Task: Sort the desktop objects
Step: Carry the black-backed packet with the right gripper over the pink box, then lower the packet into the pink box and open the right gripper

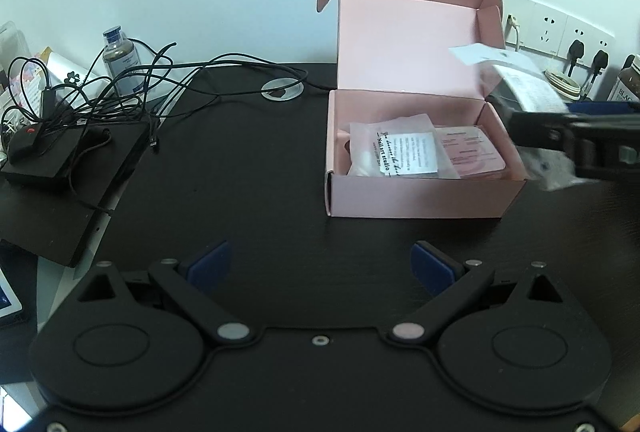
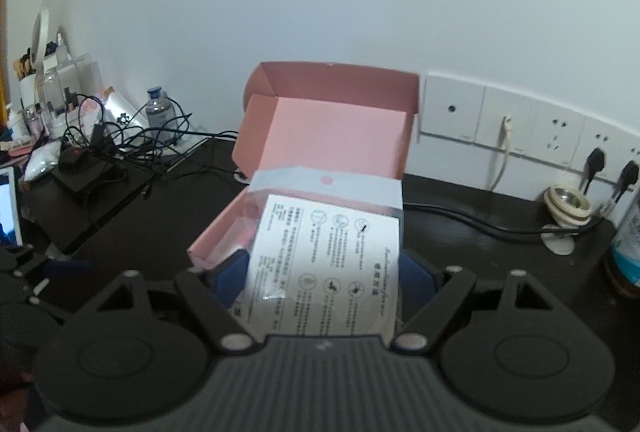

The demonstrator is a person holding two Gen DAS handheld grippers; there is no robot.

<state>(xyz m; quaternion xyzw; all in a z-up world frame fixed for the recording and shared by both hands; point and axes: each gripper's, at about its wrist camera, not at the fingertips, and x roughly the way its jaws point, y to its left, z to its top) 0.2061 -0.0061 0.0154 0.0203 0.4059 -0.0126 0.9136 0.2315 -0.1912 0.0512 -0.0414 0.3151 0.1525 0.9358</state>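
A pink cardboard box (image 1: pixel 416 196) stands open on the black desk, its lid upright against the wall, with several clear packets (image 1: pixel 400 152) lying inside. My right gripper (image 2: pixel 324 272) is shut on a clear plastic packet with a white printed card (image 2: pixel 332 252), held up in front of the pink box (image 2: pixel 224 232). In the left wrist view the same packet (image 1: pixel 520 84) shows blurred at the box's right end, between the right gripper's black fingers (image 1: pixel 532 132). My left gripper (image 1: pixel 322 266) stands open above bare desk, well in front of the box, with nothing between its blue pads.
A tangle of black cables (image 1: pixel 100 92), a small black box (image 1: pixel 40 156) and a glass bottle (image 1: pixel 118 54) crowd the desk's left. Wall sockets (image 2: pixel 560 136) with plugs, a tape roll (image 2: pixel 566 210) and a black cable (image 2: pixel 480 220) lie to the right. Another bottle (image 2: pixel 628 248) stands at the far right.
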